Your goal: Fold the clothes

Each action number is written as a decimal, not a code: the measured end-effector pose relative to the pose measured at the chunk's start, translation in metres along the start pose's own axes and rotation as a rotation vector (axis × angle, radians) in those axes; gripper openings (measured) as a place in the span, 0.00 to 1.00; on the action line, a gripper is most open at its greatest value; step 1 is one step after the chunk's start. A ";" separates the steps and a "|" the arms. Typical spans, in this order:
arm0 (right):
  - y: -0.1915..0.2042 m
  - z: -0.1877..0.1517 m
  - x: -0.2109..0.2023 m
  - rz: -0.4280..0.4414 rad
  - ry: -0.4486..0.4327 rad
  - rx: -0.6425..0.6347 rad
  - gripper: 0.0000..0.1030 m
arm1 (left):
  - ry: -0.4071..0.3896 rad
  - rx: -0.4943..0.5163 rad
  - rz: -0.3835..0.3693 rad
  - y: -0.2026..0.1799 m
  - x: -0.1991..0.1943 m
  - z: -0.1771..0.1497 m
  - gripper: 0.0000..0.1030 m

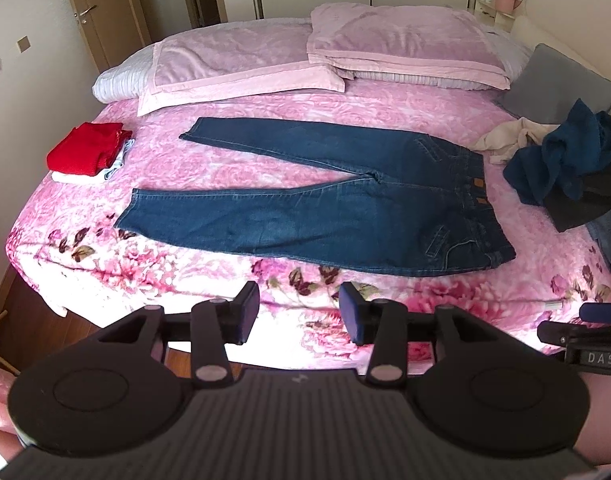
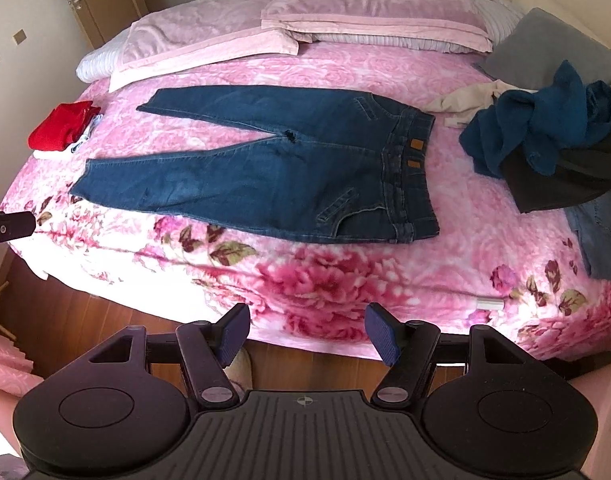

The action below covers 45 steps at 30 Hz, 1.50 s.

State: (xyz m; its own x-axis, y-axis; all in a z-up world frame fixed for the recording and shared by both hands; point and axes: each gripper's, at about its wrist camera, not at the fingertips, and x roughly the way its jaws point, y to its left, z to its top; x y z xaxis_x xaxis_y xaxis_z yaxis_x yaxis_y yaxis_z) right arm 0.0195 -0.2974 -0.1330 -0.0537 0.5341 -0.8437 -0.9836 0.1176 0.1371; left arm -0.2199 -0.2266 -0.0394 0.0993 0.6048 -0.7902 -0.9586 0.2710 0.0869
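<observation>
A pair of dark blue jeans [image 1: 325, 200] lies flat on the pink floral bed, legs spread to the left, waistband to the right; it also shows in the right wrist view [image 2: 273, 164]. My left gripper [image 1: 300, 312] is open and empty, held above the bed's near edge, short of the jeans. My right gripper [image 2: 307, 334] is open and empty, over the near edge of the bed. The right gripper's tip shows at the right edge of the left wrist view [image 1: 585, 328].
A folded stack with a red garment on top [image 1: 87, 152] sits at the left of the bed. A heap of unfolded clothes, teal, beige and dark [image 2: 545, 132], lies at the right. Pink pillows [image 1: 401, 44] lie at the head. The wooden floor [image 2: 105, 320] lies below the bed's edge.
</observation>
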 end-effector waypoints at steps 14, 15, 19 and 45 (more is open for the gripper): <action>0.019 -0.001 -0.001 -0.007 -0.005 -0.030 0.66 | 0.003 -0.020 0.009 0.021 -0.005 -0.008 0.39; 0.020 0.000 -0.001 -0.006 -0.007 -0.033 0.66 | 0.003 -0.023 0.011 0.022 -0.005 -0.008 0.39; 0.024 0.004 0.000 -0.001 -0.012 -0.046 0.66 | 0.004 -0.038 0.026 0.029 -0.004 -0.010 0.39; -0.010 0.074 0.043 -0.031 -0.032 0.036 0.66 | -0.018 0.026 0.029 0.025 0.064 0.064 0.41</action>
State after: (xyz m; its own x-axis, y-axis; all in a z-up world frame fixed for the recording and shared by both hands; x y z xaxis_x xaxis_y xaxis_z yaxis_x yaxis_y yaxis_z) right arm 0.0401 -0.2138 -0.1329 -0.0174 0.5565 -0.8306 -0.9778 0.1640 0.1304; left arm -0.2205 -0.1327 -0.0492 0.0771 0.6260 -0.7760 -0.9540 0.2726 0.1252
